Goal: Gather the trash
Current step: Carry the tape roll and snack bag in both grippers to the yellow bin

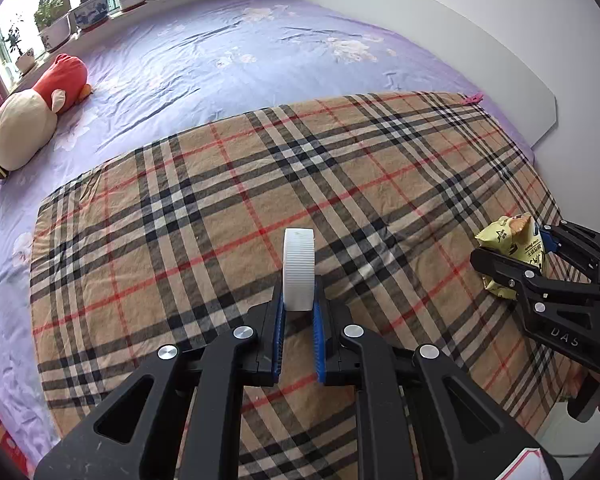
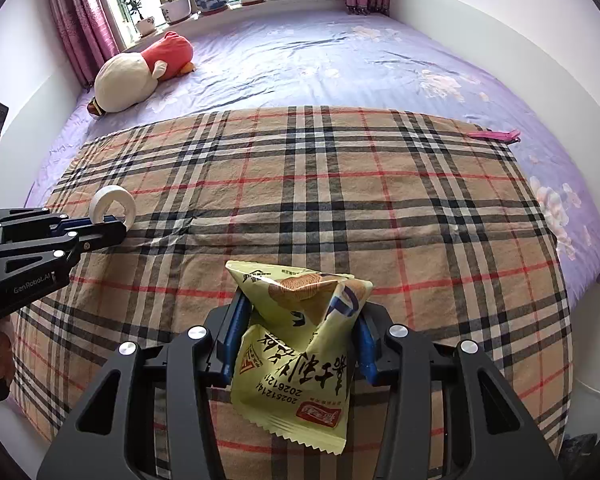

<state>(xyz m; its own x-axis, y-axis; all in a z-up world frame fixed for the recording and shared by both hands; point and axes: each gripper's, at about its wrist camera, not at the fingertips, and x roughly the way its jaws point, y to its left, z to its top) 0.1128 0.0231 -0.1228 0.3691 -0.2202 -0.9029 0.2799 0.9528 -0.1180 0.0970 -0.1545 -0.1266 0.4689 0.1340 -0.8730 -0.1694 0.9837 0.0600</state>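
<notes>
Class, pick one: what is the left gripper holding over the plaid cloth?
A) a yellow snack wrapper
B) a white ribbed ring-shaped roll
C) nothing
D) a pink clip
B: the left gripper is shut on the white ribbed roll, while the right gripper holds the yellow snack wrapper.

Left gripper (image 2: 100, 226) is showing "GenRobot.AI"; right gripper (image 1: 540, 248) is showing "DAS"; yellow snack wrapper (image 2: 300, 344) is showing "20251214", upside-down, plus Chinese chars I'm not reading.

Glossy crinkled snack wrapper (image 2: 300, 344), matt plaid cloth (image 2: 340, 208)
</notes>
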